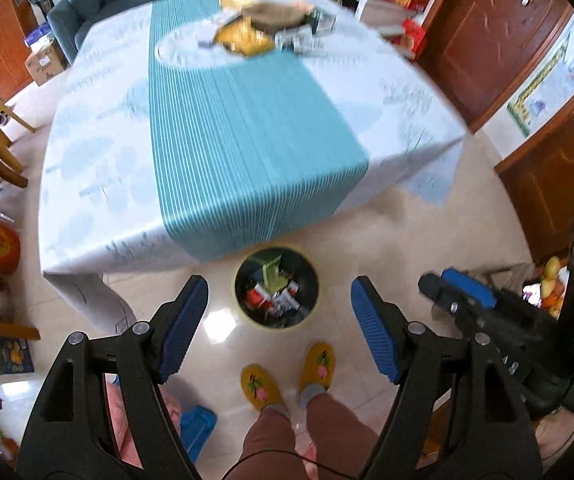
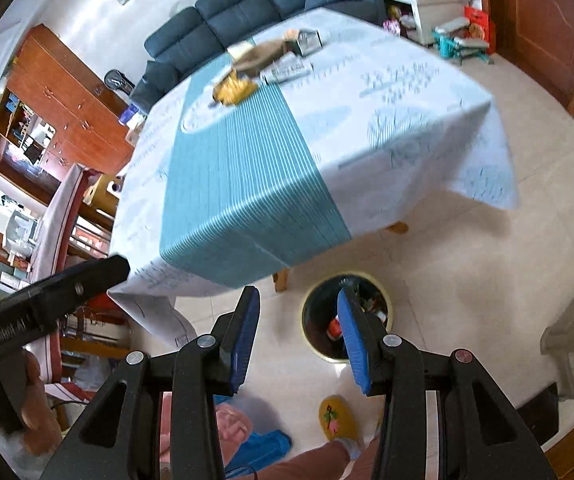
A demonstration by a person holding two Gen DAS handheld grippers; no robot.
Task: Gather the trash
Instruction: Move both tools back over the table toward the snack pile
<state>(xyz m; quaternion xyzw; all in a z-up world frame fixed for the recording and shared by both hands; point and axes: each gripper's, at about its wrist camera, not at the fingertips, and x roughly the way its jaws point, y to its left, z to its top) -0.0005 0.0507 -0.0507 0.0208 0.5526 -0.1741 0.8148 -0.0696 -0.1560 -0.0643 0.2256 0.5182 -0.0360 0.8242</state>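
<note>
The left gripper [image 1: 279,292] points steeply down at the floor, its blue-padded jaws wide apart with nothing between them. The right gripper [image 2: 297,300] points down likewise; its jaws stand partly apart, narrower than the left pair, and nothing is clamped in them.

The trash bin [image 1: 277,294] is a round, dark-lined container with a pale yellow rim. It stands upright on the tiled floor, mouth facing up, directly between and just beyond the left jaws. In the right wrist view the bin [image 2: 383,300] sits beyond the right-hand jaw, which partly covers it. Inside lie crumpled wrappers in green, red and white; individual pieces cannot be told apart.

More trash [image 1: 243,36] remains on the table [image 1: 99,152], far ahead of the left jaws: a crumpled yellow wrapper, a brown paper piece and grey-white packets, bunched together near the far end. Blur hides their detail. The yellow wrapper [image 2: 233,88] lies flat, with its long axis roughly across the teal striped band of the tablecloth [image 2: 247,176]. The pile's own direction cannot be determined.

The person's yellow slippers [image 1: 287,376] stand on the floor below the left jaws, toes toward the bin. A dark sofa [image 2: 223,20] stands beyond the table.
</note>
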